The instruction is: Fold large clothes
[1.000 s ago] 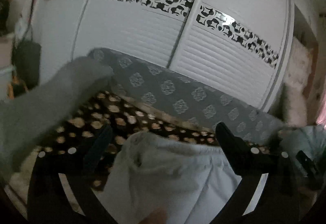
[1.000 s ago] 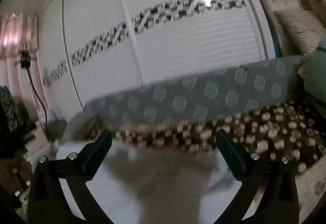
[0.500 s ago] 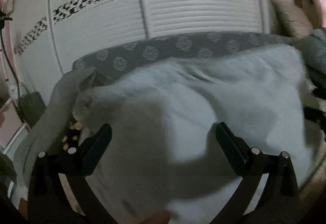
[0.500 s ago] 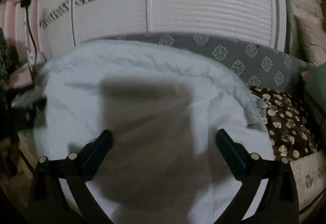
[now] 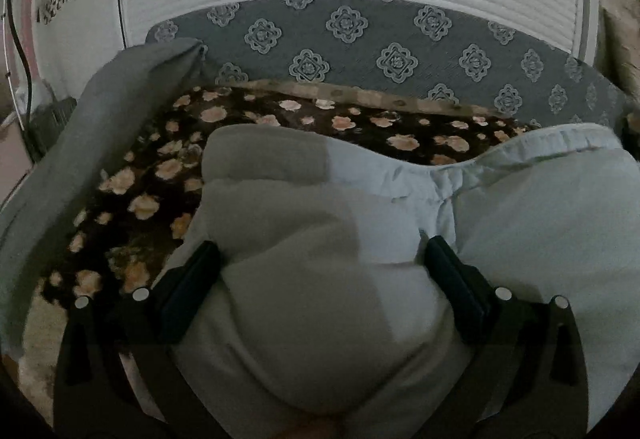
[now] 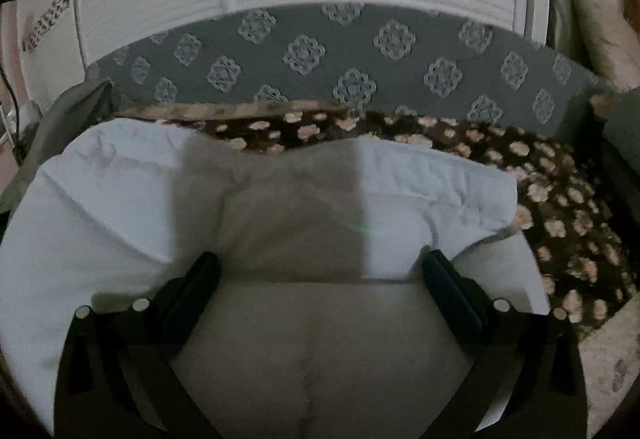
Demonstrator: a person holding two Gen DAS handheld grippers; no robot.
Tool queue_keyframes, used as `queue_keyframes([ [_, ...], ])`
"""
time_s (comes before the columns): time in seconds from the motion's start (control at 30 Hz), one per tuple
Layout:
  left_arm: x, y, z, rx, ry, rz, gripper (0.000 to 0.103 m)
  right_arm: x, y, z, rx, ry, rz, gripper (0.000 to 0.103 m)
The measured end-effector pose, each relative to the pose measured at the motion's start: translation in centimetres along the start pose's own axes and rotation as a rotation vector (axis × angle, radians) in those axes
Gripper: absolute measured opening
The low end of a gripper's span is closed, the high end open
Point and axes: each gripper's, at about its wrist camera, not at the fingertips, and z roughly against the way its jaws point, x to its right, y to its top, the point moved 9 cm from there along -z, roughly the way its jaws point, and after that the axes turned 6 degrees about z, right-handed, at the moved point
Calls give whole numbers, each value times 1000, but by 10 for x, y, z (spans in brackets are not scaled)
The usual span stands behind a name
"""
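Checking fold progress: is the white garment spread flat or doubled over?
Doubled over, at least partly: in the right wrist view the white garment shows an upper layer ending in a straight edge over a lower layer. Final neatness cannot be told.

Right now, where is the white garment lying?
In both wrist views the white garment lies on the flowered blanket, spread under and between each claw's fingers, in front of the grey patterned cushion.
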Motion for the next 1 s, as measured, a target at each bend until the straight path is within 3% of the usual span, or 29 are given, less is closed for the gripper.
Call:
queue_keyframes([
  [0.1,1,3,-21,-16,-66,62,100,-2,1,-27,-5,-9,-8,102],
  [0.23,-3,4,-53,-62,-126,138,100,0,4,-60,-48,52,-59,102],
  [0.53,7,5,-88,-107,-68,119,100,0,0,-90,-106,83,-83,102],
  [1.0,7,2,-87,-123,-34,93,100,-1,-3,-92,-138,45,-54,102],
])
